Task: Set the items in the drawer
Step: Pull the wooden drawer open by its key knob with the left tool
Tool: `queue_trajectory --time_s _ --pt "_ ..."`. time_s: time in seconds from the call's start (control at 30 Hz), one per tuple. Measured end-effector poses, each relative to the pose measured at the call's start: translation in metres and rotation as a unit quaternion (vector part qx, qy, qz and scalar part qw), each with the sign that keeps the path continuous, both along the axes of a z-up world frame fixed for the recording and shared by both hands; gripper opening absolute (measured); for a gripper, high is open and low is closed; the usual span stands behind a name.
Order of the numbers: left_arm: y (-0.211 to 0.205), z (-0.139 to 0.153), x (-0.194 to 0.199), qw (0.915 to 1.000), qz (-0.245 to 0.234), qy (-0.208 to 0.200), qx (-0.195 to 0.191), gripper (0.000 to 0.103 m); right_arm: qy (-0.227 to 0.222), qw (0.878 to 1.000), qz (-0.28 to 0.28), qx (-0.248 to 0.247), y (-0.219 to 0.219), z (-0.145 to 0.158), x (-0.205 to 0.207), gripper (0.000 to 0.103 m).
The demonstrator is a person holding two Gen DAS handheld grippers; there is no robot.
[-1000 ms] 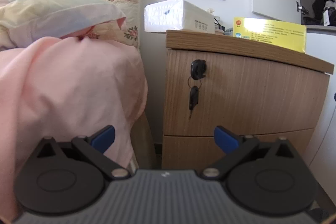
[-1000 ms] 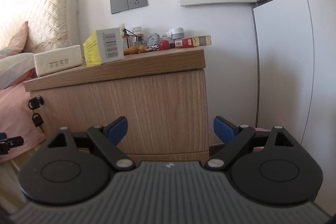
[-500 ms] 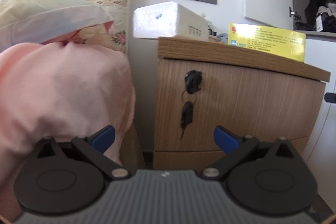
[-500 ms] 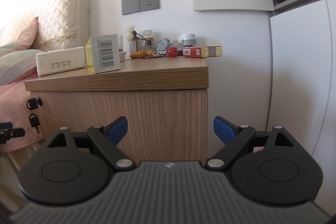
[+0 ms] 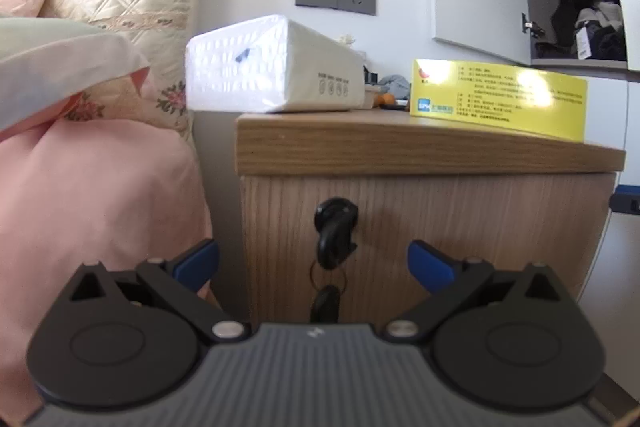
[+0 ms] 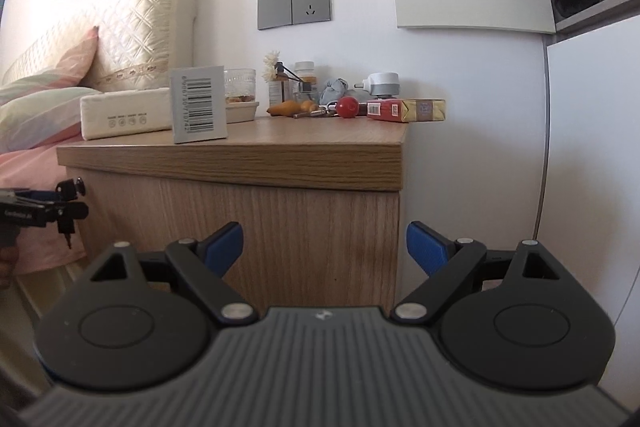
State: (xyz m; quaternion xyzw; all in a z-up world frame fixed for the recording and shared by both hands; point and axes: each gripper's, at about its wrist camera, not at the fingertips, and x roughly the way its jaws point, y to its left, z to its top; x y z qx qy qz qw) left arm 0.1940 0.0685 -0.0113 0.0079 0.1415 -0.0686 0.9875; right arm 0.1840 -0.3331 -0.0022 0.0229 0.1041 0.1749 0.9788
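Observation:
A wooden nightstand [image 5: 460,211] [image 6: 320,227] has a shut top drawer with a black key [image 5: 334,231] in its lock. My left gripper [image 5: 313,261] is open and empty, close in front of the key, which sits between the fingers' line. It also shows at the left edge of the right wrist view [image 6: 60,211]. My right gripper [image 6: 324,245] is open and empty, facing the nightstand's right corner. On top lie a white tissue pack [image 5: 276,67] [image 6: 124,113], a yellow box [image 5: 500,97] [image 6: 199,103], and a red and gold carton [image 6: 406,110].
A bed with a pink cover [image 5: 100,207] and pillows stands left of the nightstand. Small bottles, a red ball [image 6: 347,106] and a plug [image 6: 382,84] crowd the back of the top. A white wardrobe [image 6: 592,167] stands at the right.
My left gripper has moved closer to the drawer front and centred on the key. My right gripper has risen and moved nearer the nightstand. Both stay open.

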Motion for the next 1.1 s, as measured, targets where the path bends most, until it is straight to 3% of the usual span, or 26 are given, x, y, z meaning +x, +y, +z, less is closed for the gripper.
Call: queue_trajectory --time_s 0.57,1.1 --pt "-0.005 0.004 0.018 0.9989 -0.045 -0.003 0.008 0.103 -0.009 1.0 0.018 -0.004 0.002 0.0 0.02 0.091" --pt "-0.007 0.006 0.016 0.9993 -0.036 0.002 0.006 0.102 -0.01 0.997 0.072 0.008 -0.012 0.002 0.024 0.095"
